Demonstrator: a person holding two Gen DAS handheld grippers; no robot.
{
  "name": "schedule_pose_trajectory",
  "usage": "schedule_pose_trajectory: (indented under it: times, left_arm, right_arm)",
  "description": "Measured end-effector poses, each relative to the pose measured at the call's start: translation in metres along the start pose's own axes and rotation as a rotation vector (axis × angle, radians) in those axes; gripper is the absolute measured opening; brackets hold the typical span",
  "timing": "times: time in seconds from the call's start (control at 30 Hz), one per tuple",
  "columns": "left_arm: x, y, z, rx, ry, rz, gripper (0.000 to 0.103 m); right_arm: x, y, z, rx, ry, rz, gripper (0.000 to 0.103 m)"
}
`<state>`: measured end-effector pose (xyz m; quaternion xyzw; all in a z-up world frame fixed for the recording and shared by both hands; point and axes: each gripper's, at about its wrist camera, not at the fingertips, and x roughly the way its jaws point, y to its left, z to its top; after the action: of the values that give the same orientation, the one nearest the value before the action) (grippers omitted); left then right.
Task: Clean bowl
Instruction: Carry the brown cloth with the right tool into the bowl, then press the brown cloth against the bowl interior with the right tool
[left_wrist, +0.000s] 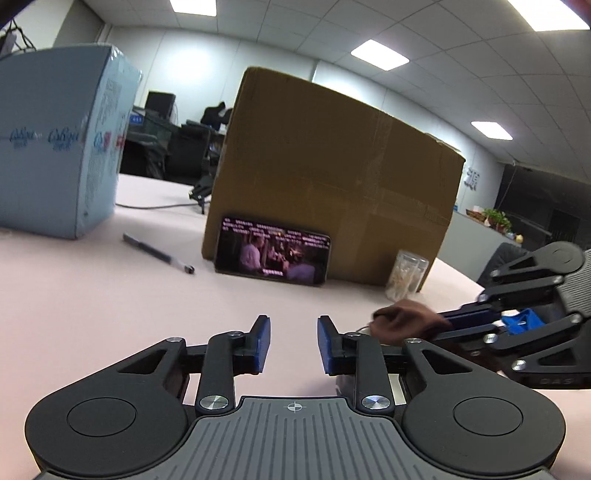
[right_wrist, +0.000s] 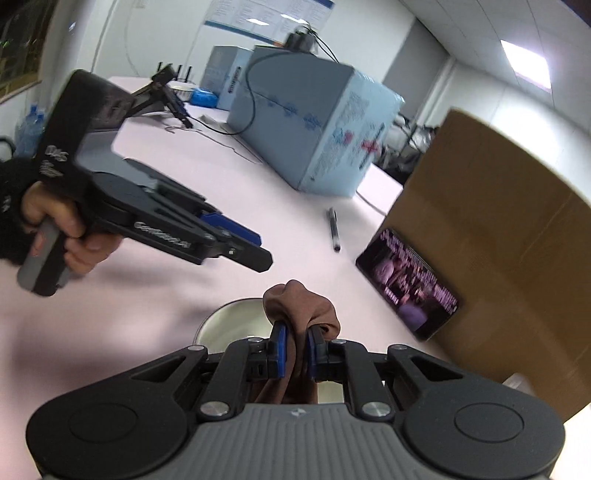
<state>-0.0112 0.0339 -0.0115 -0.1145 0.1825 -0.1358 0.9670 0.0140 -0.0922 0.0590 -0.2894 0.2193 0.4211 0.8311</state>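
- My right gripper (right_wrist: 295, 350) has its blue pads clamped on a brown cloth (right_wrist: 301, 306), bunched above the fingers.
- The bowl (right_wrist: 231, 323), metal, sits on the pink table (right_wrist: 166, 314) just beyond and below that cloth, partly hidden by it.
- My left gripper (left_wrist: 293, 343) is parted, nothing between the pads, hovering left of the bowl.
- A phone (left_wrist: 272, 251) leans on the cardboard box (left_wrist: 332, 177) behind the bowl; a pen (left_wrist: 159, 253) lies left of the phone.

left claw (left_wrist: 293, 343): fingers parted, empty | right claw (right_wrist: 295, 349): fingers clamped on brown cloth (right_wrist: 301, 302)
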Motion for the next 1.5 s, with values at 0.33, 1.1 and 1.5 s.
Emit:
schedule_pose_trajectory:
  times: [0.33, 1.1, 1.5]
  left_arm:
    - [-0.003, 0.009, -0.001, -0.048, -0.018, -0.051, 0.027]
    - [0.0, 0.015, -0.001, -0.089, -0.011, -0.061, 0.028]
    - [0.002, 0.016, -0.002, -0.097, 0.0, -0.068, 0.029]
  right_arm:
    - [0.009, 0.001, 0.01, 0.095, 0.038, 0.005, 0.053]
    - [-0.024, 0.027, 0.013, 0.115, -0.069, -0.182, 0.078]
    - [-0.028, 0.039, 0.014, 0.086, -0.075, -0.258, 0.084]
